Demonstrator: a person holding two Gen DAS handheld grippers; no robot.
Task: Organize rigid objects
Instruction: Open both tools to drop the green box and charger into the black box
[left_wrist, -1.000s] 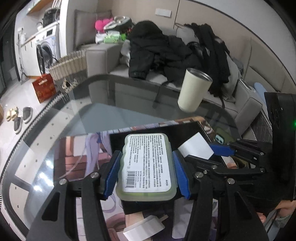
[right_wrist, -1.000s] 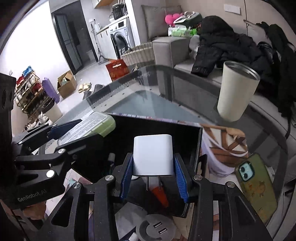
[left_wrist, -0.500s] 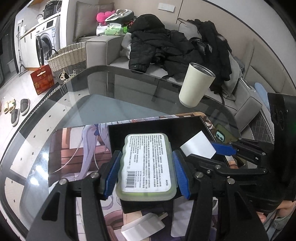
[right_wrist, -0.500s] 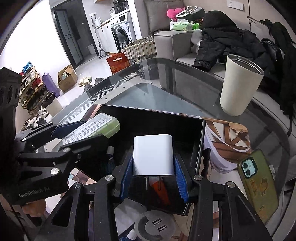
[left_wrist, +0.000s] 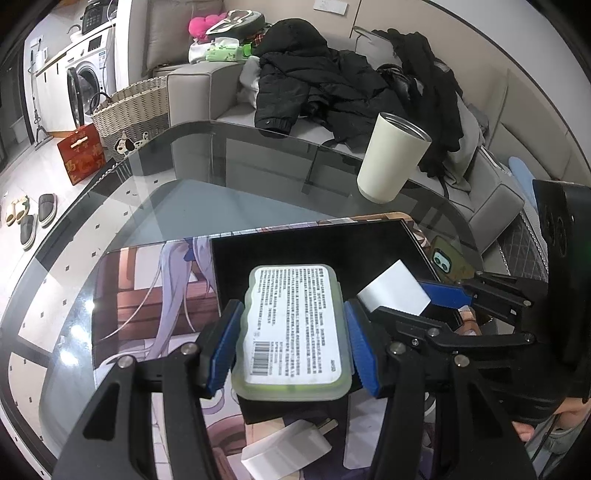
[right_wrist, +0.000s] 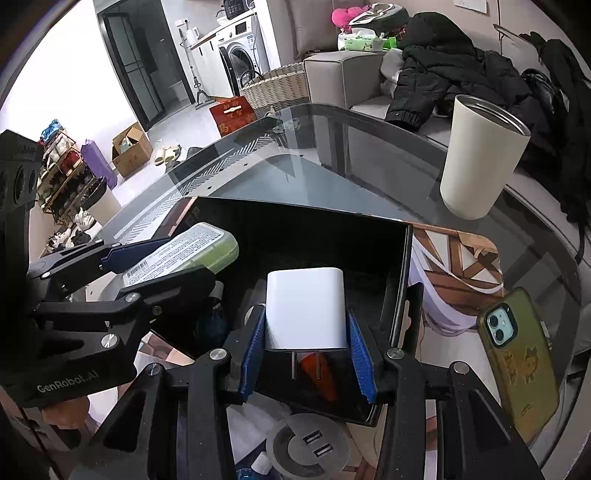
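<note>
My left gripper (left_wrist: 291, 343) is shut on a pale green case with a white printed label (left_wrist: 295, 325), held over the near left part of a black box (left_wrist: 314, 247). It shows in the right wrist view too (right_wrist: 184, 251). My right gripper (right_wrist: 306, 350) is shut on a white plug charger (right_wrist: 306, 306), prongs toward me, held over the black box (right_wrist: 295, 229). The charger also shows in the left wrist view (left_wrist: 395, 293). An orange-red item (right_wrist: 317, 373) and a dark bottle (right_wrist: 214, 317) lie inside the box.
A cream tumbler (right_wrist: 480, 158) stands on the glass table (right_wrist: 314, 140) beyond the box. A green-cased phone (right_wrist: 521, 358) lies at the right. A round USB hub (right_wrist: 310, 446) and another white plug (left_wrist: 288, 446) lie near me on the printed mat (left_wrist: 147, 288).
Both grippers have moved slightly forward over the black box with their objects still held. The tumbler and table edge appear closer.
</note>
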